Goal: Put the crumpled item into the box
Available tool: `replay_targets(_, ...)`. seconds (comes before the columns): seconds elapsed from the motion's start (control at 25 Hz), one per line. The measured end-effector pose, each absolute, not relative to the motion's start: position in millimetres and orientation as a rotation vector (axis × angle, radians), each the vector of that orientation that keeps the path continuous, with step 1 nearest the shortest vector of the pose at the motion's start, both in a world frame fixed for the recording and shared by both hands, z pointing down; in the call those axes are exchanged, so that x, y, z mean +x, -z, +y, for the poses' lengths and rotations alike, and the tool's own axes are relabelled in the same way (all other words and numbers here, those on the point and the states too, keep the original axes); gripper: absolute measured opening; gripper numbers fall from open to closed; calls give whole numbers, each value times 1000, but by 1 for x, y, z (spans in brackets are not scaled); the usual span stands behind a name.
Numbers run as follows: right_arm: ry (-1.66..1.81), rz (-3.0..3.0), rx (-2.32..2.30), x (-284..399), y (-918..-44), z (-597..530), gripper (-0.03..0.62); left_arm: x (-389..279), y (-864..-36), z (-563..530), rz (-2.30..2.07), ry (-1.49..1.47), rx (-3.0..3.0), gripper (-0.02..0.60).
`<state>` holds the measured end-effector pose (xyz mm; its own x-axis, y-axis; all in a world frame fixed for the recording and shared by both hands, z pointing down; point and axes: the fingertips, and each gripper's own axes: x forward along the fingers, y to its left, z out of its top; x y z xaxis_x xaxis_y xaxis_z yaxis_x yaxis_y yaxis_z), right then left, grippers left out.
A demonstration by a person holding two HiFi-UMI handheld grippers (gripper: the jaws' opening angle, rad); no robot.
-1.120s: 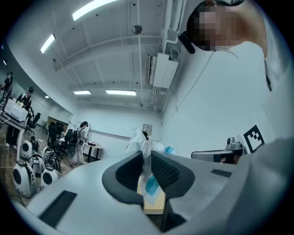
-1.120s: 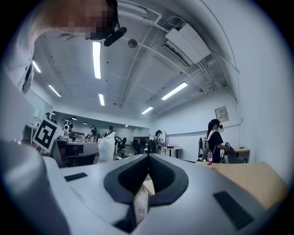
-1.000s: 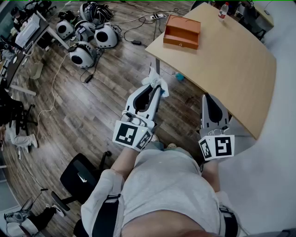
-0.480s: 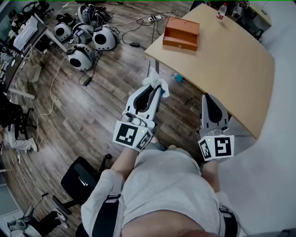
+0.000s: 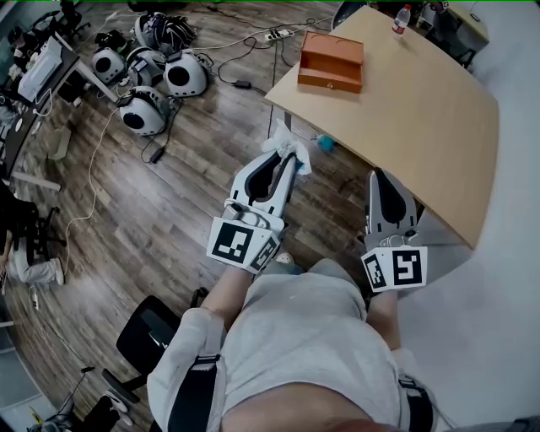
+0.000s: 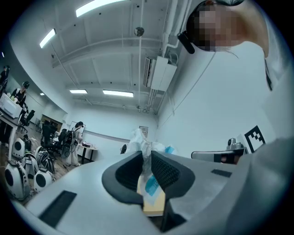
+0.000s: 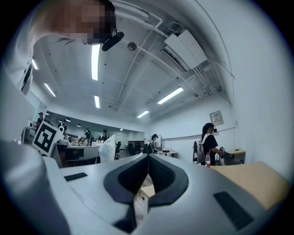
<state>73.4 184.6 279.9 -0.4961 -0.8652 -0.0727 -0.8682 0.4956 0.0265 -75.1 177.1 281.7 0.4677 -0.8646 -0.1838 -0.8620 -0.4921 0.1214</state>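
Pickup looked done: left gripper (image 5: 279,172) was clamped on the crumpled item (image 5: 289,148), just short of the table's (image 5: 422,126) near edge. Box (image 5: 331,61) sat near the table's far corner, well apart. Right gripper (image 5: 382,180), closed on nothing, hung at the table's near edge. Bare tabletop left room ahead.

What I can't make out from here
Most of the crumpled item (image 5: 293,147) is buried between my left gripper's (image 5: 285,164) jaws, only a white tuft pokes out. The box (image 5: 330,61) is too small for me to tell if it's open, the bottle (image 5: 402,18) label's unreadable, and my arm half covers the chair (image 5: 145,331).
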Motion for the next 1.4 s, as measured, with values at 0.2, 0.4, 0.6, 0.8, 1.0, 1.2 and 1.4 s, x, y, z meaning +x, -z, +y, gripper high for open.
replay_targets(0.2,-91,2659,-1589,70,-282,184,11,-85,-281,170,-1575,371,2687,61)
replay_targets(0.4,-110,2659,-1603,68,-278,179,11,-86,-278,164,-1570,393,2690,61)
replay_targets(0.6,-99,2667,-1586,68,-281,159,11,-85,-281,149,-1581,384,2687,61)
replay_targets(0.8,-89,2683,-1548,70,-280,130,11,-82,-279,126,-1609,380,2675,61)
replay_targets(1.0,-83,2694,-1509,74,-280,99,11,-77,-278,100,-1636,388,2665,61)
replay_targets(1.2,-82,2706,-1473,84,-277,63,11,-65,-277,71,-1660,393,2654,61)
replay_targets(1.4,-80,2718,-1438,93,-275,31,11,-52,-275,42,-1685,404,2639,61)
